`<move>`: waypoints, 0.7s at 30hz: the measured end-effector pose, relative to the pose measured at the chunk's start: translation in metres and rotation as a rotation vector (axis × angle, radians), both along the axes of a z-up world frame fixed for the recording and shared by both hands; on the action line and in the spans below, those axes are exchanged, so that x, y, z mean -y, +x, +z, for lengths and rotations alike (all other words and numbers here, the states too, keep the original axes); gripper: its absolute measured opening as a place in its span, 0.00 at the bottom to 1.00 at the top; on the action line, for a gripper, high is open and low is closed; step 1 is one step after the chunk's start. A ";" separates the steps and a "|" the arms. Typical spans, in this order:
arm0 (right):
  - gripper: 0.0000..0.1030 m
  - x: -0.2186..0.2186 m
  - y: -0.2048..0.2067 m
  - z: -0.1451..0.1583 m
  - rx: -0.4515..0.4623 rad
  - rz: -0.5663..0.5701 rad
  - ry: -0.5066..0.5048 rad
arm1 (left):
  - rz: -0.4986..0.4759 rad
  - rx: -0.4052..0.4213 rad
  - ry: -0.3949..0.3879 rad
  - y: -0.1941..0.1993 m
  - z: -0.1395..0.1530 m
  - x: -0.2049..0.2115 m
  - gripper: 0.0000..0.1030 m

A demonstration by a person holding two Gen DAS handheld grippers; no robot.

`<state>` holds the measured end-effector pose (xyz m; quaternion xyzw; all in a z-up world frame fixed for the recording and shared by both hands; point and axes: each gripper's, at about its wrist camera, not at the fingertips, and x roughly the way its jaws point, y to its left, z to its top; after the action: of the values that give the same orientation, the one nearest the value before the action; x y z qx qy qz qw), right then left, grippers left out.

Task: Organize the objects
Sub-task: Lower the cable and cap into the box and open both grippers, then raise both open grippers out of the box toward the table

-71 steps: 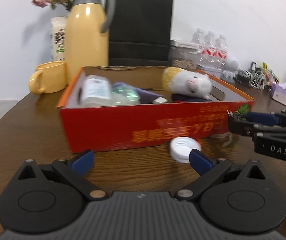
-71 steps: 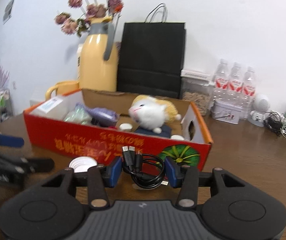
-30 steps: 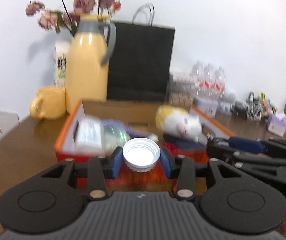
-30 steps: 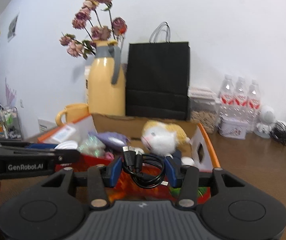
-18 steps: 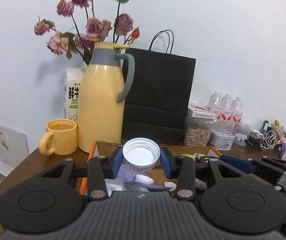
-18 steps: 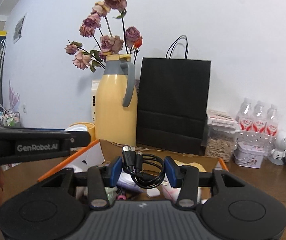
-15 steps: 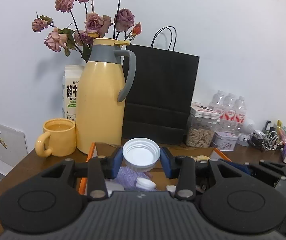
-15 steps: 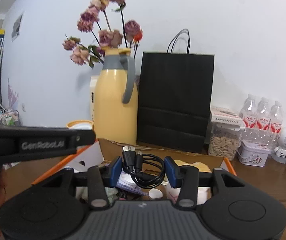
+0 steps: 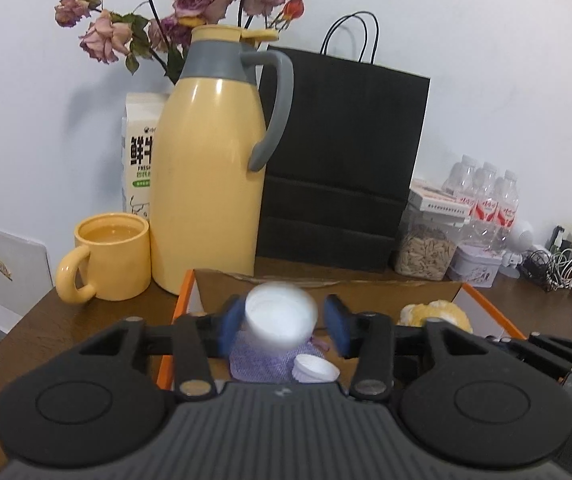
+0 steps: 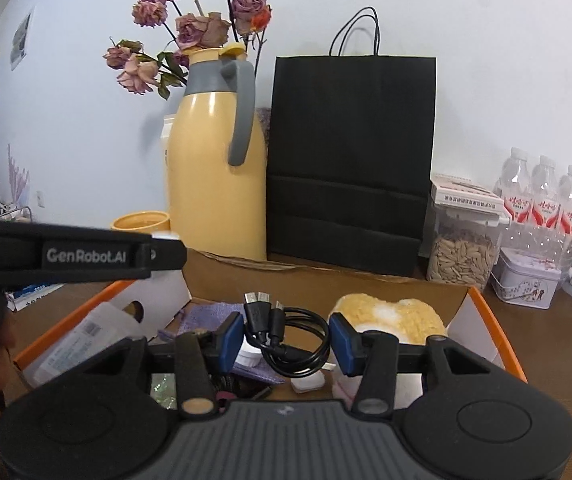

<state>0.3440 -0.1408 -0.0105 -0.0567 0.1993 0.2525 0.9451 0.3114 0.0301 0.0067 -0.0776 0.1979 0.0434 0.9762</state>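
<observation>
My left gripper (image 9: pixel 283 322) hangs over the orange cardboard box (image 9: pixel 181 308) with its jaws opening. A white lid (image 9: pixel 281 316) shows blurred between the blue pads, and the right pad stands clear of it. Below it lie a purple pouch (image 9: pixel 253 358) and a small white cap (image 9: pixel 314 368). My right gripper (image 10: pixel 286 338) is over the same box (image 10: pixel 500 332), its jaws just starting to open, both pads still against a coiled black cable (image 10: pixel 286 340). A yellow-and-white plush toy (image 10: pixel 390 316) lies in the box's right half. The left gripper's finger (image 10: pixel 85 256) crosses the right wrist view.
Behind the box stand a yellow thermos (image 9: pixel 209 184), a yellow mug (image 9: pixel 109 256), a milk carton (image 9: pixel 137 160) and a black paper bag (image 9: pixel 342 168). A seed jar (image 9: pixel 426 248), water bottles (image 9: pixel 486 204) and tangled wires (image 9: pixel 554 264) line the back right.
Both grippers have moved forward over the box. The left jaws have spread and the white lid, held firmly before, now blurs loose between them. The cable sits unchanged in the right gripper.
</observation>
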 end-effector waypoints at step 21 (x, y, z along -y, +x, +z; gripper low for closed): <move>1.00 0.028 -0.019 0.025 0.013 -0.024 0.019 | 0.037 0.122 0.036 -0.038 0.028 0.008 1.00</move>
<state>0.3251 -0.1691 0.0145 -0.0469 0.1912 0.2429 0.9499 0.2738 0.0217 0.0343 -0.0662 0.1355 0.0603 0.9867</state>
